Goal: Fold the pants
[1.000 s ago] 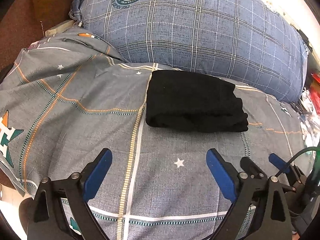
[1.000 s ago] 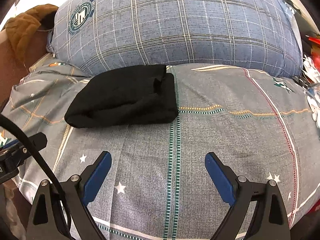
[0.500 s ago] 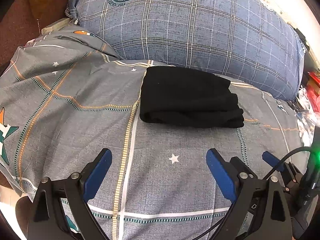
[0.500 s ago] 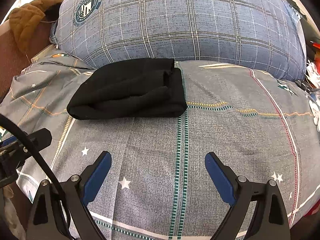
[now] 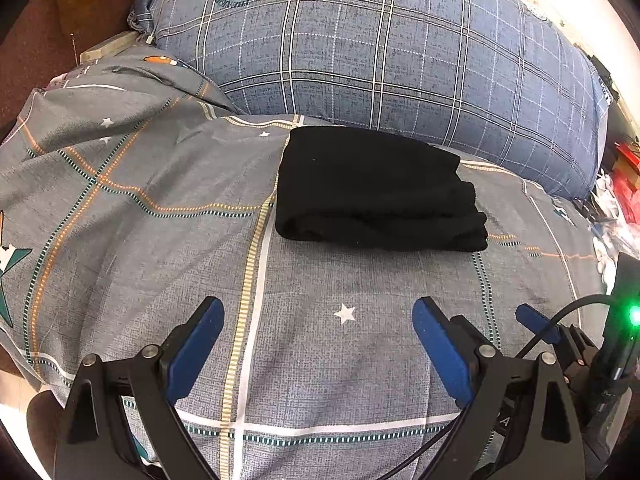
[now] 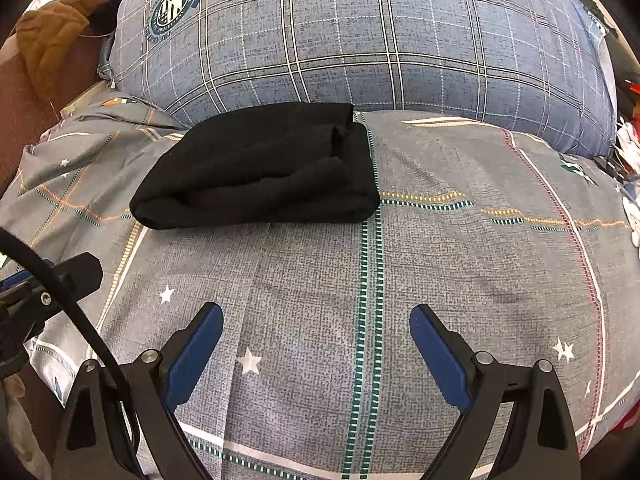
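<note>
The black pants (image 5: 376,192) lie folded into a compact rectangular bundle on the grey patterned bedspread (image 5: 160,264), just in front of the pillow. They also show in the right wrist view (image 6: 260,168). My left gripper (image 5: 316,312) is open and empty, hovering over the bedspread well in front of the pants. My right gripper (image 6: 316,320) is open and empty too, in front and to the right of the bundle. Part of the right gripper shows at the left wrist view's right edge (image 5: 560,340).
A large blue plaid pillow (image 5: 380,48) lies behind the pants, also in the right wrist view (image 6: 380,40). A brown garment (image 6: 48,36) sits at the back left. Clutter (image 5: 624,184) lies off the bed's right side. A cable (image 6: 60,292) crosses the lower left.
Both grippers stayed open and drew back slightly from the bundle. The views shifted a little, and the pants did not move.
</note>
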The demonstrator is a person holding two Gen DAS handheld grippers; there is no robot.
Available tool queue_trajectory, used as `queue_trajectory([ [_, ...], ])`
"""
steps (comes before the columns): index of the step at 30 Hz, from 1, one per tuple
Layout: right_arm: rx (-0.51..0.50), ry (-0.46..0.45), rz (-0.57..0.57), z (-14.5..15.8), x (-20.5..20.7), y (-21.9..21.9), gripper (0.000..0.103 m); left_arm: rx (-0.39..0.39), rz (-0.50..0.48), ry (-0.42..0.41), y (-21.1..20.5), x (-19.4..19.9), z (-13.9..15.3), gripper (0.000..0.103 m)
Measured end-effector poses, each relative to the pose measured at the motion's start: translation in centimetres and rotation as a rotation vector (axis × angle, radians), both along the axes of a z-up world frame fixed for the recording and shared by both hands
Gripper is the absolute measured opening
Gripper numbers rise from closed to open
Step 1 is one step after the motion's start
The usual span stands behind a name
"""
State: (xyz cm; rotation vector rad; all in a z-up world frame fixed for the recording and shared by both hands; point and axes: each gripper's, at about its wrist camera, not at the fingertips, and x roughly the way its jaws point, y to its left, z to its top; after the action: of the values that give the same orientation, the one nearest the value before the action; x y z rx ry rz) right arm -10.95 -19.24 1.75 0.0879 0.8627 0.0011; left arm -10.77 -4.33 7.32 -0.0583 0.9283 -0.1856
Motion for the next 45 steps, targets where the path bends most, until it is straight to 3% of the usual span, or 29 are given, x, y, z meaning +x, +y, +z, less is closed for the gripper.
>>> queue_trajectory([
  [13,-0.013,0.005,0.007,-0.1,0.2,0.2,0.097,-0.029,0.0,-0.038,0.1,-0.2,0.5,0.095],
  [33,-0.033,-0.013,0.022,0.1,-0.1,1.3,0.097,-0.066,-0.015,-0.022,0.7,0.2,0.6,0.095],
  [44,-0.045,-0.029,0.034,0.3,-0.4,1.8,0.097,-0.016,-0.038,-0.089,-0.1,-0.5,2.3,0.096],
  [45,-0.046,-0.029,0.034,0.3,-0.3,1.8,0.097,-0.018,-0.039,-0.092,-0.1,-0.5,2.4,0.101],
])
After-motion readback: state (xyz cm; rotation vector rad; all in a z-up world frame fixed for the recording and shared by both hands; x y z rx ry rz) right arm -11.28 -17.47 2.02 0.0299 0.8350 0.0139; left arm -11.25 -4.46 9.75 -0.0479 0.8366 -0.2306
